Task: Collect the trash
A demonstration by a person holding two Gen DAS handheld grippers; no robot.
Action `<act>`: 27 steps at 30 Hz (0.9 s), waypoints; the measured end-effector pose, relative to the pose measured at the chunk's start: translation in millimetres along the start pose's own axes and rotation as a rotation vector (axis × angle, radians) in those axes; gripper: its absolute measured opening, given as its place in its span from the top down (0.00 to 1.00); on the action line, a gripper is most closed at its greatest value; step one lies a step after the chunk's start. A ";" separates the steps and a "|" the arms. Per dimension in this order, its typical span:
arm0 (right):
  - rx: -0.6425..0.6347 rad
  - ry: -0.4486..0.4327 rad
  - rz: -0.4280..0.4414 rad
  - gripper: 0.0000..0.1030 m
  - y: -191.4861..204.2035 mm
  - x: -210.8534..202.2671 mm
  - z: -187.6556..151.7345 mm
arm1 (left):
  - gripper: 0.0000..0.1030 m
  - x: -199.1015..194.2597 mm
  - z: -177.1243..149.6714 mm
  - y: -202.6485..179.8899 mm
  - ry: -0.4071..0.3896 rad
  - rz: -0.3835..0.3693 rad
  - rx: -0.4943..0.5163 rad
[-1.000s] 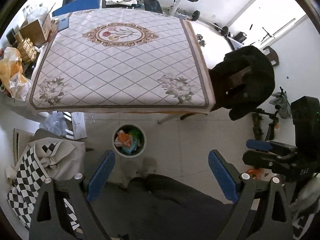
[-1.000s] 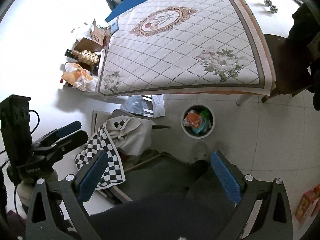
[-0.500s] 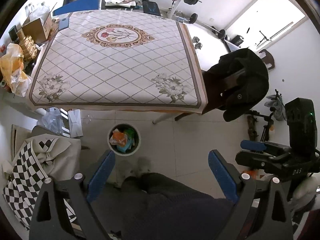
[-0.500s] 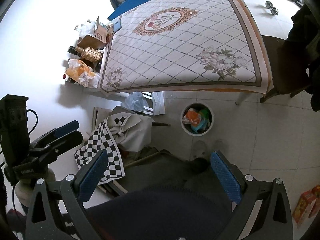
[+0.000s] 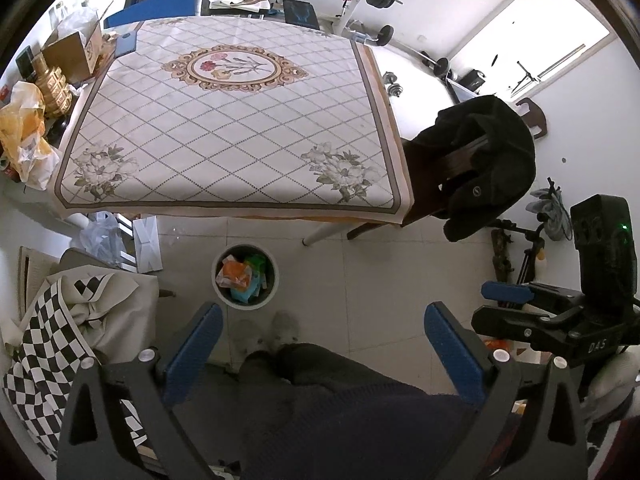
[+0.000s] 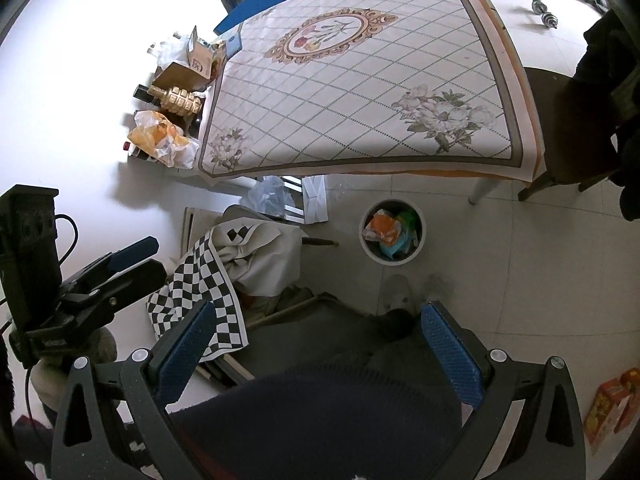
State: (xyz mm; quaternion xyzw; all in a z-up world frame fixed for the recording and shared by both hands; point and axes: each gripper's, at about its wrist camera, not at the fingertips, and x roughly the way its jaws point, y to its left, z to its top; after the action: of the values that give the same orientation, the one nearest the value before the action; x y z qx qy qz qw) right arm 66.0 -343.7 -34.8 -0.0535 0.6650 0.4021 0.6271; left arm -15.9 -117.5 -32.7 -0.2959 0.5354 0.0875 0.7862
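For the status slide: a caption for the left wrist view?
Left gripper opening, empty, above the trash-filled bin beside the bare floral table.

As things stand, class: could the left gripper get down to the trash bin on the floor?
Probably yes: the left gripper, jaws opening and empty, points down toward the trash bin, with only bare floor between; the table stands beyond it.

Both grippers are pointing steeply down, the left gripper (image 5: 320, 338) opening with nothing between its jaws, the right gripper (image 6: 318, 338) gaping empty.

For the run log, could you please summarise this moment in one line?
left gripper: opening, empty | right gripper: open, empty | round white bin: holds colourful wrappers
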 end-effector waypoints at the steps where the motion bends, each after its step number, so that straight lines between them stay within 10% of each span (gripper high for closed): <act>1: 0.000 0.001 0.001 0.00 0.1 0.0 0.1 | 0.00 0.0 -0.4 0.0 0.000 0.001 0.001; 27: 0.013 0.006 0.000 0.00 -0.6 0.7 -1.5 | 0.00 2.9 -0.9 -0.6 0.011 -0.022 0.006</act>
State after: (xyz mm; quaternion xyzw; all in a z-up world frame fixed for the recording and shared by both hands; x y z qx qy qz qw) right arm 65.0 -344.7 -35.8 -0.0505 0.6694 0.3974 0.6256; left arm -15.1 -119.0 -35.3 -0.2999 0.5366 0.0753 0.7852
